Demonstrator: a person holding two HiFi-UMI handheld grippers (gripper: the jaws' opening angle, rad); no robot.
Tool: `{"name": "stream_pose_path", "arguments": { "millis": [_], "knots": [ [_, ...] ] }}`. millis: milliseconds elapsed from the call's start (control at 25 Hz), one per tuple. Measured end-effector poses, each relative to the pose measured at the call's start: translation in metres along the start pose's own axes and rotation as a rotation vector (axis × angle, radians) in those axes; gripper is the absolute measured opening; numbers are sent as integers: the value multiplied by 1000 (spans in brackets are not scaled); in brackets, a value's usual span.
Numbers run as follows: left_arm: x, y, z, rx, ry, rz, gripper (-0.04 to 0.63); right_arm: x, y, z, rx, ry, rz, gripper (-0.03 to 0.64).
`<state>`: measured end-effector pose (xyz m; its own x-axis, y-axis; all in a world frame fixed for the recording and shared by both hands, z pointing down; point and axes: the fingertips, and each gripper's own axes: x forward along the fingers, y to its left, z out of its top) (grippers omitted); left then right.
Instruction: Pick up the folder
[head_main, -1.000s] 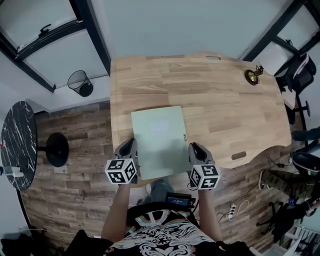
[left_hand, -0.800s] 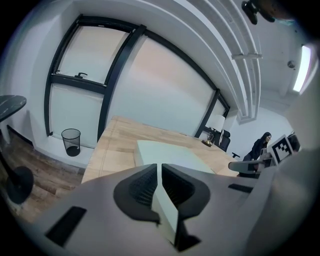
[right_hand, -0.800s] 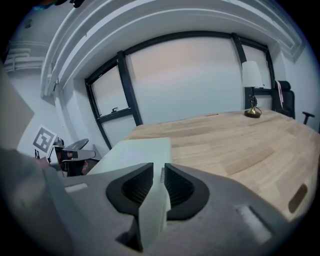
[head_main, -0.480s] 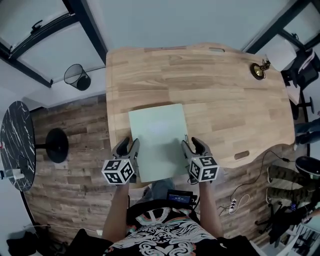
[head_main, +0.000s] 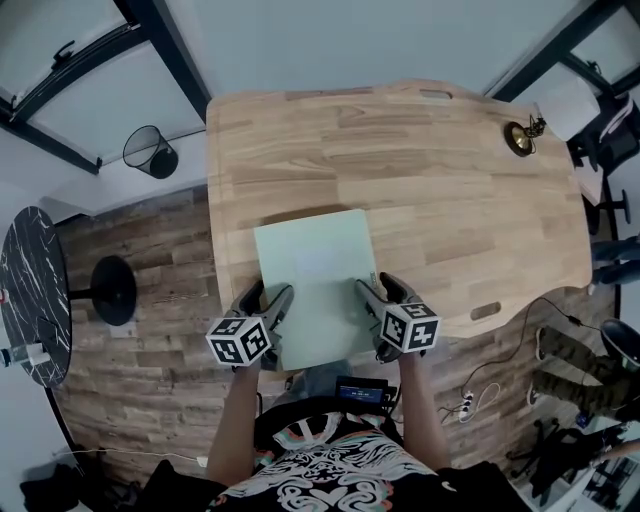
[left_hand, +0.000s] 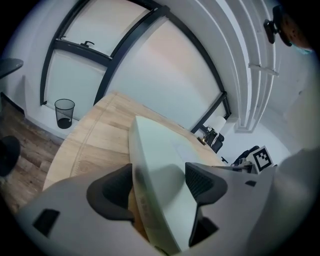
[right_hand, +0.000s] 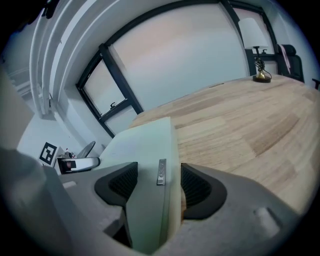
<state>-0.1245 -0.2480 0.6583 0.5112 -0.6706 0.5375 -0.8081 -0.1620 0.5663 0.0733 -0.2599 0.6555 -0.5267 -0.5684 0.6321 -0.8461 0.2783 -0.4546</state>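
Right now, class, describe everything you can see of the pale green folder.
The folder is a plain pale green rectangle, closed, matte, thick-edged, with a small grey label on its right edge. It lies flat on the wooden table, its near end overhanging the front edge. The left gripper and right gripper straddle its side edges, jaws opening.

The right tongs (right_hand: 158, 181) are opening, an edge of the pale green folder (right_hand: 142, 145) between them, above the wooden table (right_hand: 240, 115).
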Motion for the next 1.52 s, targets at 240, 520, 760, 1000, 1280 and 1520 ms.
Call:
{"name": "stream_pose_path", "arguments": {
  "millis": [240, 520, 760, 1000, 1280, 1520],
  "knots": [
    [7, 0, -2, -9, 15, -29, 310, 5, 4, 1, 92, -6, 60, 257],
    [10, 4, -4, 4, 26, 16, 310, 14, 3, -3, 31, 4, 41, 262],
    [11, 4, -4, -8, 17, 23, 310, 14, 3, -2, 32, -1, 38, 262],
    [12, 5, 1, -45, 0, 49, 310, 14, 5, -4, 62, 29, 31, 261],
    [9, 5, 2, -34, 17, 76, 310, 8, 11, -10, 83, 34, 21, 262],
    [1, 1, 7, -27, -4, 79, 310, 3, 18, -6, 53, 36, 15, 261]
  ]
}}
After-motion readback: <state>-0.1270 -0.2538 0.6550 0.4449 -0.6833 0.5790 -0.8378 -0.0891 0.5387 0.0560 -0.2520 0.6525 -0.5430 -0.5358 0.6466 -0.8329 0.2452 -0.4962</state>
